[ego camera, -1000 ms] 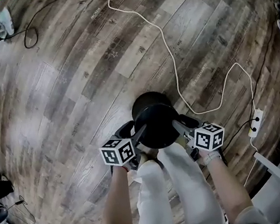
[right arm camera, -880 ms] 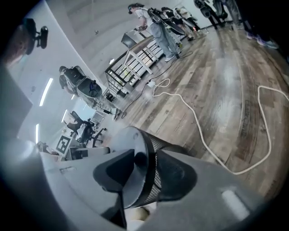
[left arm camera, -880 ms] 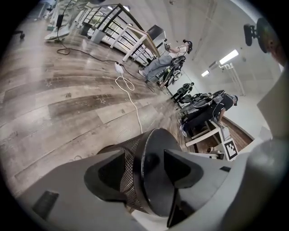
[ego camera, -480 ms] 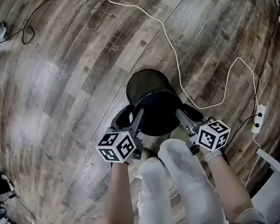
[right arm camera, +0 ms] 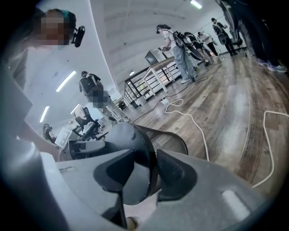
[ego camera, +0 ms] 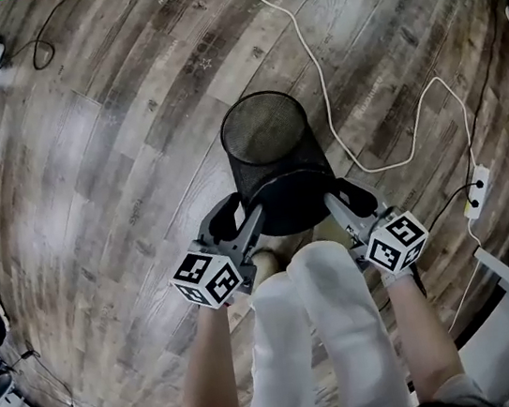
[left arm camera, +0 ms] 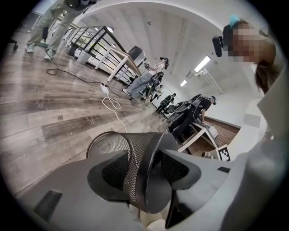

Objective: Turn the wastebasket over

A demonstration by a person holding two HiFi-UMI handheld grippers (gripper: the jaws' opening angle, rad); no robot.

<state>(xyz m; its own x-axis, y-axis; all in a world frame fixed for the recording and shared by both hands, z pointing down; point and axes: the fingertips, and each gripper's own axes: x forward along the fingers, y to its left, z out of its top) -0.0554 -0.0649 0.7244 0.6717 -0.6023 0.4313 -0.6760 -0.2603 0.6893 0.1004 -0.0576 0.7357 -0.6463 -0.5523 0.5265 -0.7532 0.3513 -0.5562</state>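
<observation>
Low in front of the person's white-trousered legs [ego camera: 330,329], over a floor [ego camera: 118,180] of grey-brown wood-grain planks: black wire-mesh wastebasket [ego camera: 271,153], round and slightly tapered, tipped over with its open mouth pointing away and its solid dark base toward the legs. Pinched at that base end from both sides. Left gripper [ego camera: 244,231] clamped across the base rim, one pale grey jaw outside on the mesh wall, the other on the smooth flat bottom; jaws just closed in to that hold, at a fairly wide spread. Right gripper [ego camera: 339,212] mirrored on the opposite side, likewise just closed onto the rim, at a narrower spread. Black-and-white marker cube [ego camera: 207,276] behind the left jaws, another behind the right.

From the head view only: full circle of the mouth rim with mesh seen through it, and a thin white cable [ego camera: 333,91] snaking across the planks to a white power strip [ego camera: 477,188], well apart from the basket.

From the gripper views only: fine weave of the mesh up close, rounded band of the base edge wedged between matte dark pads [left arm camera: 106,176], and beyond, a white room with strip lights [left arm camera: 202,64], desks [left arm camera: 118,55], office chairs [left arm camera: 183,118] and other people [right arm camera: 174,45]. Cannot tell whether the mouth rim touches the floor.
</observation>
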